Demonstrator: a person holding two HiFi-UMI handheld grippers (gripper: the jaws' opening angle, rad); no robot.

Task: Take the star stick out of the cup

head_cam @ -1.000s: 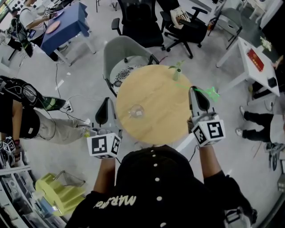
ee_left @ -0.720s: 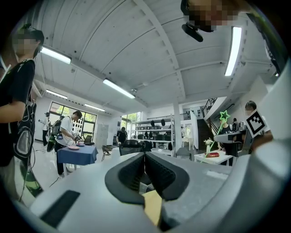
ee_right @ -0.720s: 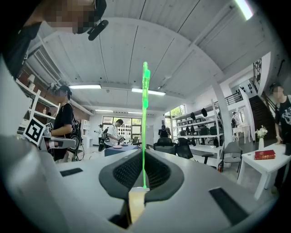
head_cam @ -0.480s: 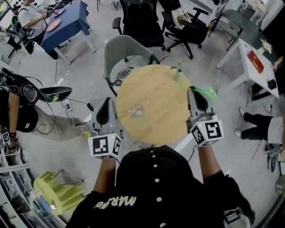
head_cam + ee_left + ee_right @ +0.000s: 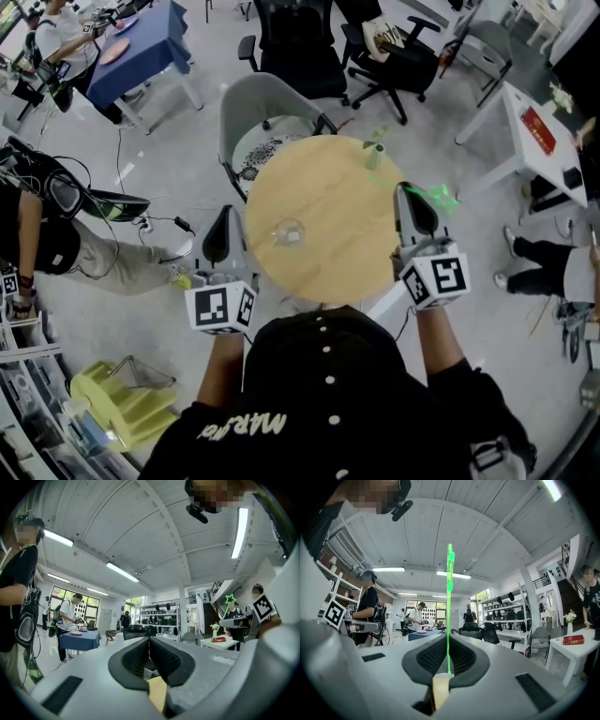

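Bright open workroom, and in the middle of it a round wooden table (image 5: pixel 328 258) with a grey chair (image 5: pixel 262 103) pushed up to its far side. A person stands at the near edge with a gripper in each hand, both held level.

On the table stands a clear glass cup (image 5: pixel 288 233), upright, left of centre, with nothing in it. Near the far rim is a small vase (image 5: pixel 373 156) with a green sprig.

The right gripper (image 5: pixel 410 189) is over the table's right edge. Its jaws are pinched on the star stick (image 5: pixel 449 620), a thin bright green rod that stands straight up between the pads in the right gripper view, with the star at its top turned edge-on. From above, the star (image 5: pixel 442 197) shows just to the right of that gripper's tip. The stick is clear of the cup and well apart from it.

The left gripper (image 5: pixel 223 214) hangs just off the table's left edge, beside the cup but not touching it. In the left gripper view its pads (image 5: pixel 161 656) meet with nothing between them, and the green star shows off to the right there.

Further back are a blue table (image 5: pixel 141 47) at the far left, a white table (image 5: pixel 525 141) at the right and black office chairs (image 5: pixel 300 47). Another person (image 5: pixel 33 244) in a black shirt stands to the left.
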